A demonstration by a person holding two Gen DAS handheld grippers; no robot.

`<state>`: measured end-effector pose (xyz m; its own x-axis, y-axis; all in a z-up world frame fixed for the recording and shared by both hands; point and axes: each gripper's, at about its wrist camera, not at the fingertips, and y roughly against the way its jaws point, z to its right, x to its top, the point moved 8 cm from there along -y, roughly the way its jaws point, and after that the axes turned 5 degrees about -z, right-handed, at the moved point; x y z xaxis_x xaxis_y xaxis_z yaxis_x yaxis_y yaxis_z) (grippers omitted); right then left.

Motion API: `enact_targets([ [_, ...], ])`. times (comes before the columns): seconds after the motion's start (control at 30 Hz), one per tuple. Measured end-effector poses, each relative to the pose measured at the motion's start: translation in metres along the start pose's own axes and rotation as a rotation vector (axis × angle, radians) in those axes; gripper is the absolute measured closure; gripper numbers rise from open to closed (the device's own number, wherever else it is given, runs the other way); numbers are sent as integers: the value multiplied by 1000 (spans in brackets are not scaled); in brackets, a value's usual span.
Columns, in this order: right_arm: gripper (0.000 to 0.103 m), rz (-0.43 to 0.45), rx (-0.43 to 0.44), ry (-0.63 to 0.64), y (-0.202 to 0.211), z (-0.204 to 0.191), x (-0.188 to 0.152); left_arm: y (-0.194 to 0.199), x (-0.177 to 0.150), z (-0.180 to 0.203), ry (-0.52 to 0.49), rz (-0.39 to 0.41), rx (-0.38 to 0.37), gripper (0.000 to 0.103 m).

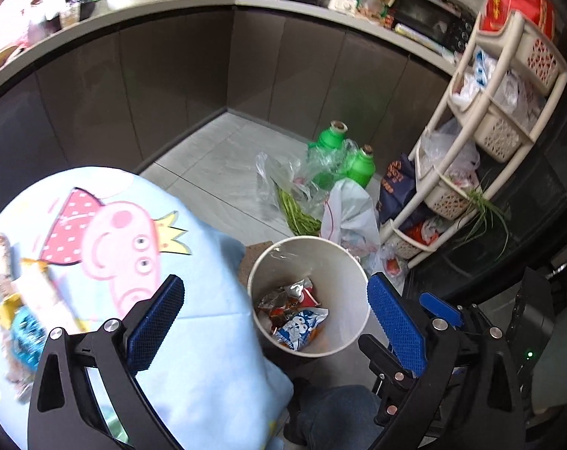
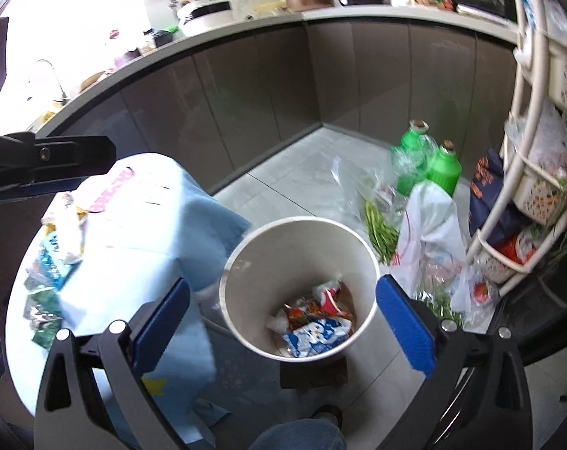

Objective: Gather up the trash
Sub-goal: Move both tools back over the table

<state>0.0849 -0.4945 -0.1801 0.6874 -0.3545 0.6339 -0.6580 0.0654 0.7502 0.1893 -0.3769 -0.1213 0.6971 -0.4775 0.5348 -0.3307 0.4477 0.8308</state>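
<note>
Left claw (image 1: 274,315) and right claw (image 2: 283,318), both spread to full width with nothing between the blue pads, poised above a white cylindrical trash bin (image 2: 246,262) standing on the tiled floor (image 1: 223,157). Crumpled snack wrappers (image 2: 315,322) lie at the bottom of the bin. Beside the bin, a round counter draped in a light-blue cartoon-pig cloth (image 1: 193,262) carries further wrappers (image 2: 53,258) near its far left edge. Beyond the bin: two green bottles (image 1: 354,165), clear plastic bags with green vegetables (image 1: 296,213), and a cream tiered basket rack (image 1: 500,112). A denim-clad leg (image 2: 302,435) shows below.
</note>
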Motion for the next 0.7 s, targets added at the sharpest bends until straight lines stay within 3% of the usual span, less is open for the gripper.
enact_targets([
  [0.4, 4, 78, 78, 150, 54, -87, 20, 95, -33, -64, 168, 81, 40, 9],
  [0.7, 4, 56, 188, 237, 67, -157, 15, 142, -78, -130, 267, 128, 120, 9],
])
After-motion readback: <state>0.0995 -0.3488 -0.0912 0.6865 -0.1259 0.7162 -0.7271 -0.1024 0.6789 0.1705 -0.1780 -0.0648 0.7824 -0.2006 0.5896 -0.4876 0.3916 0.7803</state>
